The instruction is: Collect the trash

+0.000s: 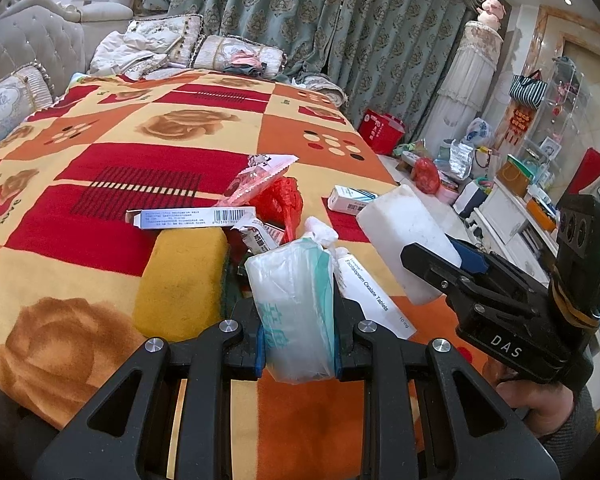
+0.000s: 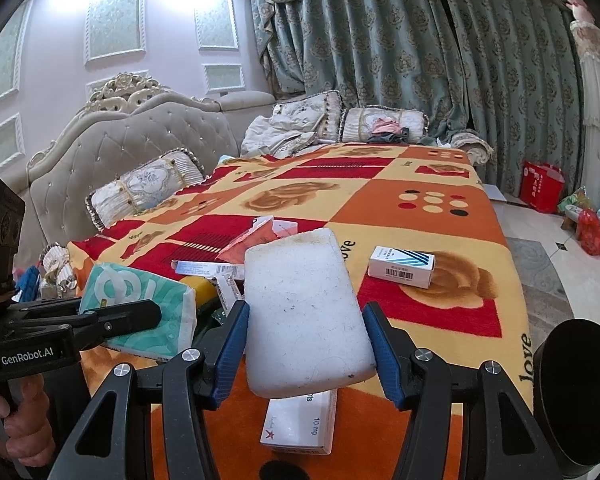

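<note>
Left gripper (image 1: 300, 344): fingers clamped tight on a soft tissue pack (image 1: 296, 312) — clear plastic with teal print, crumpled white at its top; low centre of the left view.
Right gripper (image 2: 310, 344): fingers partway apart, blue pads pressed on both sides of a white foam block (image 2: 306, 312) — scuffed, rounded corners, tilted up; lower centre of the right view.
Hands: one hand (image 1: 540, 396) grips the right tool's handle at lower right of the left view; both tools angle down over the bed.
Beneath the block: a white tablet box (image 2: 300, 424) marked 10 mg, flat on the blanket (image 2: 440, 200).
Just behind: yellow sponge (image 1: 180, 280), long barcode carton (image 1: 192, 216), red bag (image 1: 284, 200), pink wrapper (image 1: 256, 180).
Farther right: small blue-striped box (image 2: 402, 266), alone on the blanket.
</note>
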Available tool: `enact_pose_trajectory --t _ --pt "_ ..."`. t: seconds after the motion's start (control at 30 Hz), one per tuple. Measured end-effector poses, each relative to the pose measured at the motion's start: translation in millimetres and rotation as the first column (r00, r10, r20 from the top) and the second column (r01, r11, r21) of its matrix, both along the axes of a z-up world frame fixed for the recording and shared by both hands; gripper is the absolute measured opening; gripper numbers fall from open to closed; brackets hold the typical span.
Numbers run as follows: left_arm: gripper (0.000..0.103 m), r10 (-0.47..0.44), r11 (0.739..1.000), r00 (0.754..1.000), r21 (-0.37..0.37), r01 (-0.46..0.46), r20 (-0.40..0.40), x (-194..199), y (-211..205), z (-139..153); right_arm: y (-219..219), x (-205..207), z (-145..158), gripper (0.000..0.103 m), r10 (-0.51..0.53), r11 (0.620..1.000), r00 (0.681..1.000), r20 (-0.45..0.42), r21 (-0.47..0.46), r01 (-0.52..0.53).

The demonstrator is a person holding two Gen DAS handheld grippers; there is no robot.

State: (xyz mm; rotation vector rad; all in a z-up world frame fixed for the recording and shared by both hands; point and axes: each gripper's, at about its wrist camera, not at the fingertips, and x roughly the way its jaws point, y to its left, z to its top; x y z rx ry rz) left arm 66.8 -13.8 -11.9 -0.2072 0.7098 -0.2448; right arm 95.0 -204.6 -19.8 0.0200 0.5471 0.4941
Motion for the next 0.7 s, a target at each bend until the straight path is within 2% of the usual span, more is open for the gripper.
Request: enact_pose_trajectory --t 0.7 --pt "0.021 0.001 1.0 1.0 -0.003 -0.001 -0.004 -0.6 2.7 2.2 -0.6 -0.3 -0.3 0.056 0.003 1.0 1.0 -0.003 -0.003 -0.003"
